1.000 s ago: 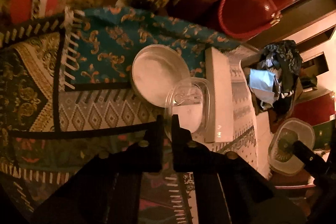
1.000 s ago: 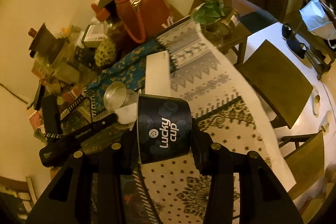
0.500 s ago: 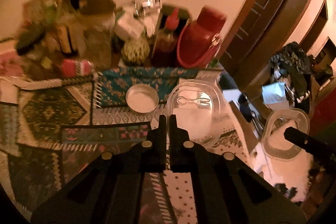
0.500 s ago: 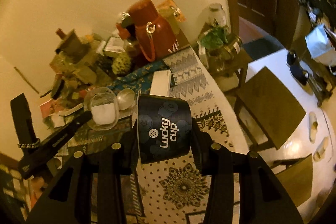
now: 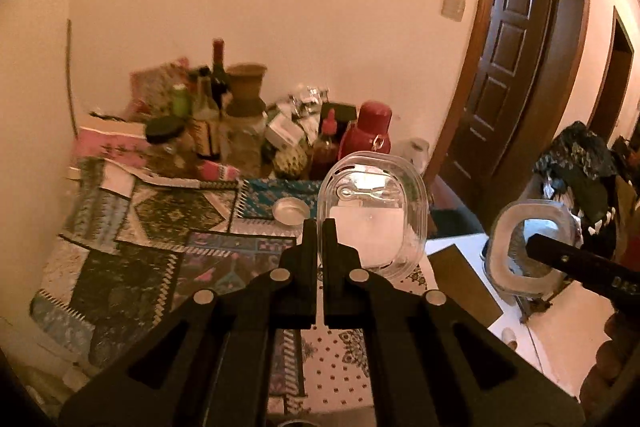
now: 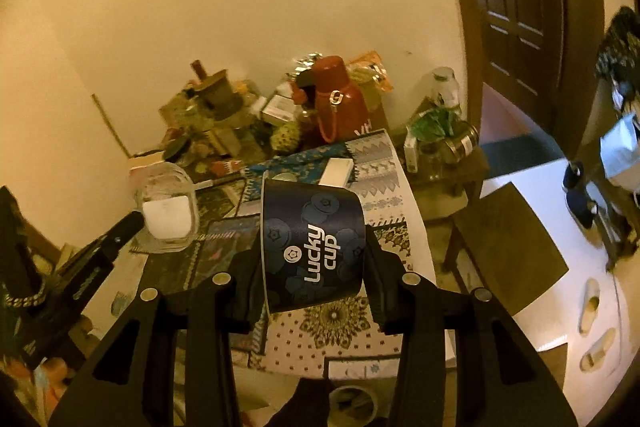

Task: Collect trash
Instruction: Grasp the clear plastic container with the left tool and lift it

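Note:
My left gripper (image 5: 319, 231) is shut on the rim of a clear plastic container (image 5: 372, 215) with a white label, held up above the table. The right wrist view shows the same container (image 6: 168, 215) hanging at that gripper's tip, off to the left. My right gripper (image 6: 314, 261) is shut on a dark blue paper cup (image 6: 314, 243) printed "Lucky cup", lying sideways between the fingers. In the left wrist view the cup's open mouth (image 5: 498, 255) shows at the right, with one right finger (image 5: 568, 259) across it.
The table (image 6: 384, 223) carries patterned cloths, a round metal tin (image 5: 291, 211) and a white box (image 6: 337, 171). A red flask (image 5: 368, 133), bottles and jars crowd the wall side. A brown stool (image 6: 508, 247), a side table with jars (image 6: 440, 143), slippers and a door are to the right.
Both grippers have risen and drawn back from the table. The left one lifted the clear container off the cloth. The right one kept the cup. Wall and doors have come into view.

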